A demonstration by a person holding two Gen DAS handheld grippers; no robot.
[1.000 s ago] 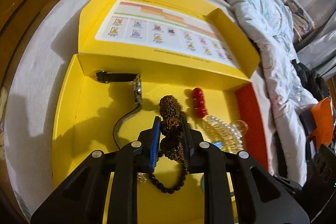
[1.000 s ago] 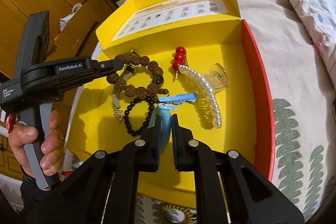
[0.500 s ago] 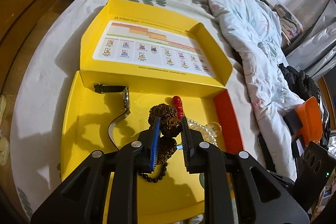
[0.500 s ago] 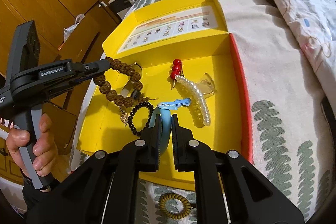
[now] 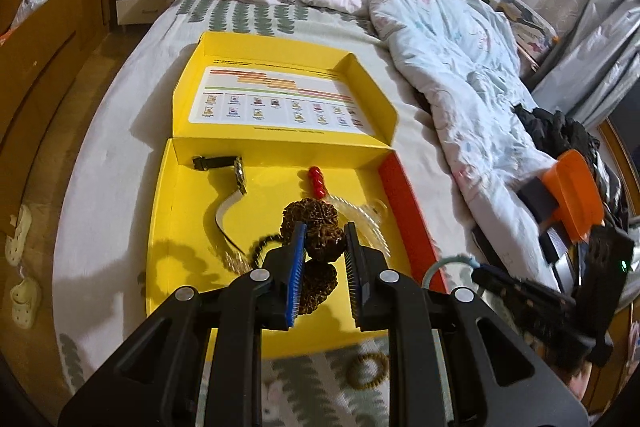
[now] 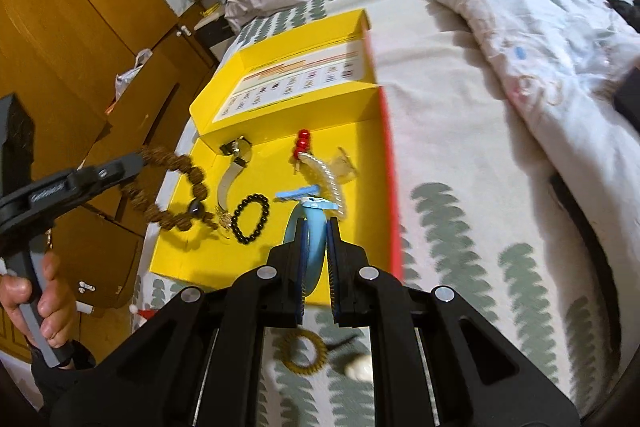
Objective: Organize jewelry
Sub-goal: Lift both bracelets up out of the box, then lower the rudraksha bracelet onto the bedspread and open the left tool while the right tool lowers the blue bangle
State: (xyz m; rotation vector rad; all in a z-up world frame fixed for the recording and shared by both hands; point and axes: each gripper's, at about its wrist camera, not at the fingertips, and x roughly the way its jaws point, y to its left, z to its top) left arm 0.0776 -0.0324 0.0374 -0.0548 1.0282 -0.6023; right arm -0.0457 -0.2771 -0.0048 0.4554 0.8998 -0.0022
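Observation:
An open yellow box (image 5: 184,219) lies on the bed. My left gripper (image 5: 325,231) is shut on a brown rough-bead bracelet (image 5: 304,215), which hangs in the air over the box's left edge (image 6: 192,187). My right gripper (image 6: 315,225) is shut on a light blue bangle (image 6: 312,259), held above the box's near edge. In the box lie a watch (image 5: 236,179), red beads (image 5: 316,183), a pearl hair clip (image 6: 328,175), a black bead bracelet (image 6: 250,213) and a blue clip (image 6: 298,193).
A gold coil hair tie (image 6: 303,353) and a small white thing (image 6: 360,371) lie on the patterned sheet in front of the box. A rumpled quilt (image 5: 460,47) covers the bed's right side. Wooden cupboards (image 6: 80,27) stand at the left. A person's hand (image 6: 24,303) grips the left handle.
Both grippers have risen and drawn back from the box. The brown bracelet came up off the box floor, and the blue bangle lifted clear of the blue clip.

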